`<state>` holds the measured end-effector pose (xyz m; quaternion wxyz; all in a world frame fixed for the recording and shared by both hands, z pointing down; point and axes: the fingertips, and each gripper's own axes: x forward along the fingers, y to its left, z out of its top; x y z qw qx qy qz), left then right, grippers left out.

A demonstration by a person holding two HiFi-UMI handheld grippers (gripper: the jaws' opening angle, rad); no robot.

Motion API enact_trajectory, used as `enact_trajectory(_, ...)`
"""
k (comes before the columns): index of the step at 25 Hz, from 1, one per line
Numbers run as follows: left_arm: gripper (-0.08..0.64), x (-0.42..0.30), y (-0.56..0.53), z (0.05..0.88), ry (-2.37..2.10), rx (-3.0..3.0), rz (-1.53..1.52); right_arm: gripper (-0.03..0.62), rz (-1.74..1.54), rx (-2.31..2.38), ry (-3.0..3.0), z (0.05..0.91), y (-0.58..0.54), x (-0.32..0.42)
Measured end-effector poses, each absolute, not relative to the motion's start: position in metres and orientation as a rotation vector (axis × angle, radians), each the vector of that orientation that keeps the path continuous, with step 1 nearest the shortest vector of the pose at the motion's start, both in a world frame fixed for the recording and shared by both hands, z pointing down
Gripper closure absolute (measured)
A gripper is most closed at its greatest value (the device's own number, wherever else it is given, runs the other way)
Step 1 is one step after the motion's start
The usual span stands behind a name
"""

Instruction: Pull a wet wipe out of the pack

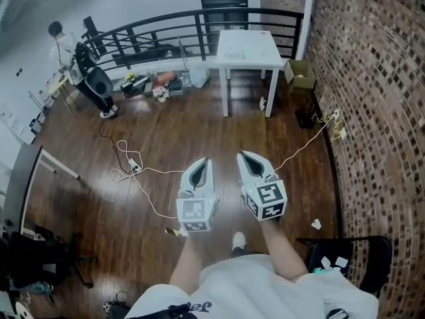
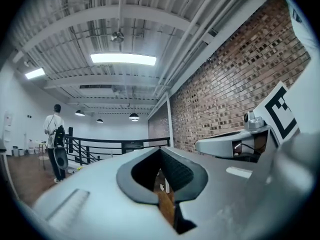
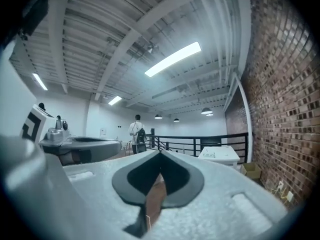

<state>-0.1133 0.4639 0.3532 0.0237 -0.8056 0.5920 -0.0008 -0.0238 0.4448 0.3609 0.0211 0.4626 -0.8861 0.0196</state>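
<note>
No wet wipe pack shows clearly. A small pale flat item (image 1: 234,54) lies on the white table (image 1: 249,64) at the far end of the room, too small to identify. Both grippers are held side by side, level, over the wooden floor and well short of that table. My left gripper (image 1: 202,161) has its jaw tips together and nothing between them; in its own view the tips (image 2: 161,150) meet. My right gripper (image 1: 244,155) is shut and empty too, its tips (image 3: 160,154) touching. The table (image 3: 220,155) appears ahead in the right gripper view.
A black railing (image 1: 166,25) runs behind the table, with clutter (image 1: 159,85) at its foot. A person (image 1: 80,65) stands at the back left. White cables (image 1: 133,171) trail over the floor. A cardboard box (image 1: 300,74) sits by the brick wall (image 1: 378,78). A black chair (image 1: 345,258) is at lower right.
</note>
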Motion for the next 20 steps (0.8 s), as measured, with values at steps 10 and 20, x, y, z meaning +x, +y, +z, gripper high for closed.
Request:
enact_trajectory(10, 0.543, -0.091, 0.338, 0.399, 1.856, -2.606, -0.133, 0.603, 0.236, 1.455, -2.685, 0.408, 0.331, 0.003)
enact_trajectory(20, 0.544, -0.088, 0.129, 0.401, 1.747, -2.69, -0.048, 0.603, 0.195, 1.537, -2.617, 0.411, 0.139, 0.003)
